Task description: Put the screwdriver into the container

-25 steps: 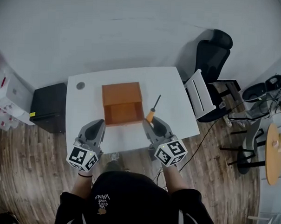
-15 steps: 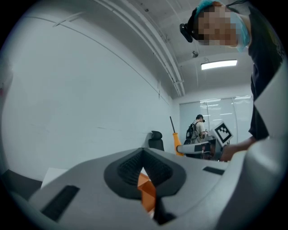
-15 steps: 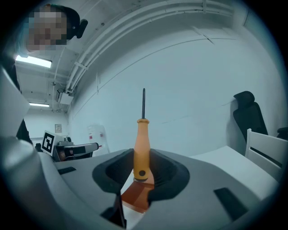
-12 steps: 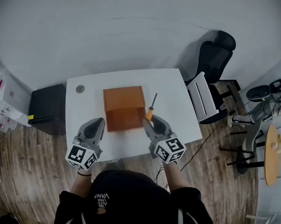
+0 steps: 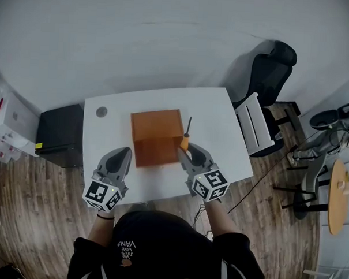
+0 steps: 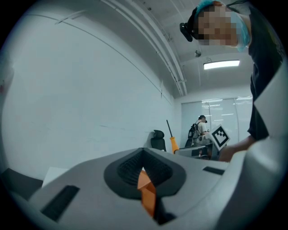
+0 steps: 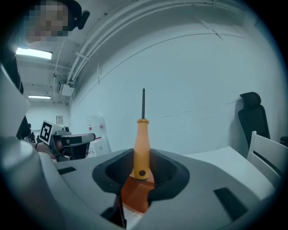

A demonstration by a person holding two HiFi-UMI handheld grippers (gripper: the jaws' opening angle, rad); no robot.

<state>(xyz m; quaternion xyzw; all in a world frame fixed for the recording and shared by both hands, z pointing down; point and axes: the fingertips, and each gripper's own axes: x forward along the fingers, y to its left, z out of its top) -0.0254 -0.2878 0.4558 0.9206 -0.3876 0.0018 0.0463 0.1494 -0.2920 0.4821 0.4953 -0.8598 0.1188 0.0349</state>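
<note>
An orange open-topped container [image 5: 156, 135] sits in the middle of the white table [image 5: 216, 117]. My right gripper [image 5: 185, 149] is shut on the orange handle of the screwdriver [image 5: 186, 137], just off the container's front right corner. The dark shaft points away from me. In the right gripper view the screwdriver [image 7: 141, 148] stands upright between the pads, with the container [image 7: 135, 194] below it. My left gripper [image 5: 123, 154] hovers at the table's front left with its jaws together and nothing in them. In the left gripper view its tips [image 6: 143, 157] meet over the container [image 6: 146, 197]; the screwdriver [image 6: 172, 143] shows beyond.
A small dark round thing [image 5: 102, 111] lies near the table's back left corner. A black cabinet [image 5: 59, 134] stands left of the table. A white slatted chair [image 5: 255, 127] and a black office chair [image 5: 270, 68] stand at the right. A round wooden table [image 5: 337, 198] is far right.
The right gripper has carried the screwdriver a little left, closer to the container's front right corner, and the shaft has swung straighter away from me. The left gripper has hardly moved.
</note>
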